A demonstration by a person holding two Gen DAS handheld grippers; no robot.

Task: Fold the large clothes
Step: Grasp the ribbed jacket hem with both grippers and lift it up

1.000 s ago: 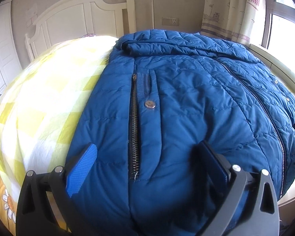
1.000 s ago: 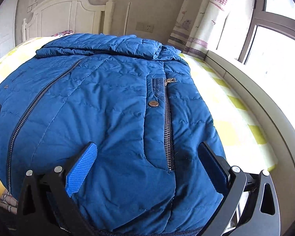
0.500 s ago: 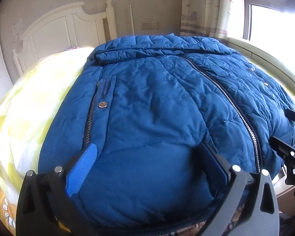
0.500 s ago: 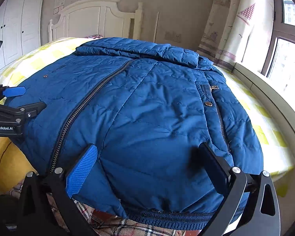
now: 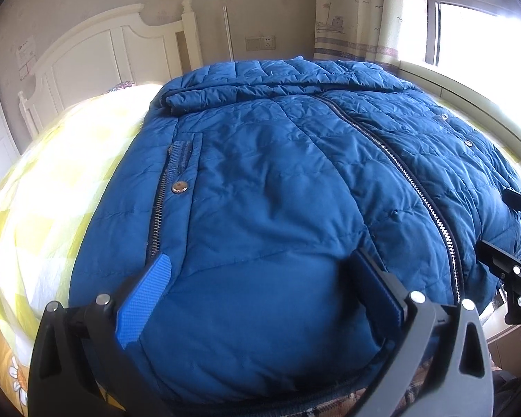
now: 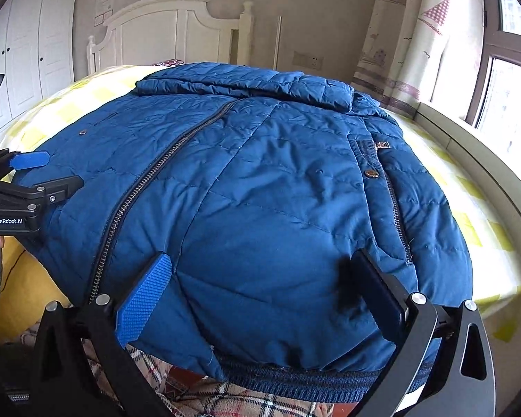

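— Where is the jacket?

— The blue jacket (image 5: 278,208) lies front-up across the bed (image 5: 52,180), zipped, collar toward the white headboard (image 5: 97,59), hem at the near edge over a plaid cloth (image 6: 232,396). The bed's yellow-checked sheet shows on both sides of it.

— And your left gripper?

— My left gripper (image 5: 260,299) sits low at the hem, on the side with the pocket zip (image 5: 158,205) and snap. Its jaws are spread wide, one blue pad and one dark pad on either side of a bulge of the padded fabric, nothing pinched between them.

— The right one?

— My right gripper (image 6: 264,295) is at the hem too, between the main zipper (image 6: 149,180) and the other pocket. Its jaws also stand wide apart, with the hem's ribbed band just below them. Whether the pads actually press the fabric I cannot tell. Each gripper shows at the edge of the other's view, apart along the hem.
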